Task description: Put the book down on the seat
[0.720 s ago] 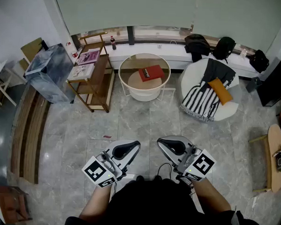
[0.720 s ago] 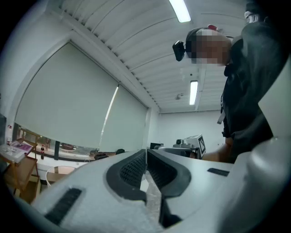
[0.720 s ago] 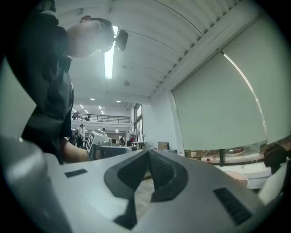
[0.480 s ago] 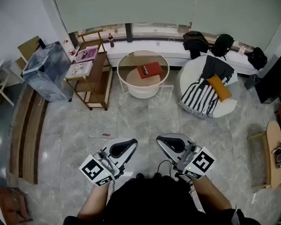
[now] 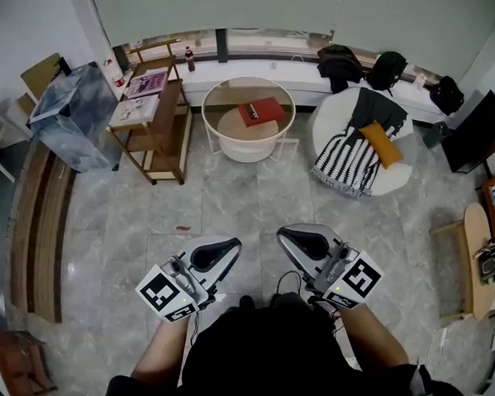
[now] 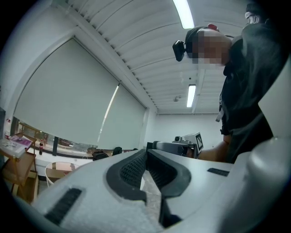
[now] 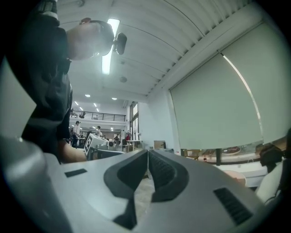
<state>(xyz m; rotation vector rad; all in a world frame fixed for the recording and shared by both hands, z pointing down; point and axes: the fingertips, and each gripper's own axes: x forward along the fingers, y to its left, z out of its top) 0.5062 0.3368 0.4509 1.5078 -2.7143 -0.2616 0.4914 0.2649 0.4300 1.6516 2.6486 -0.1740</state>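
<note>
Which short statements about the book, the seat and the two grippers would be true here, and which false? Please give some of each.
1. The red book lies on the round table. True.
2. The left gripper holds the book. False: its jaws are together with nothing between them.
3. An orange cushion lies on the white seat. True.
4. The right gripper has its jaws wide apart. False: they are together, and empty.

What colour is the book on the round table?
The book is red, clearest in the head view.
</note>
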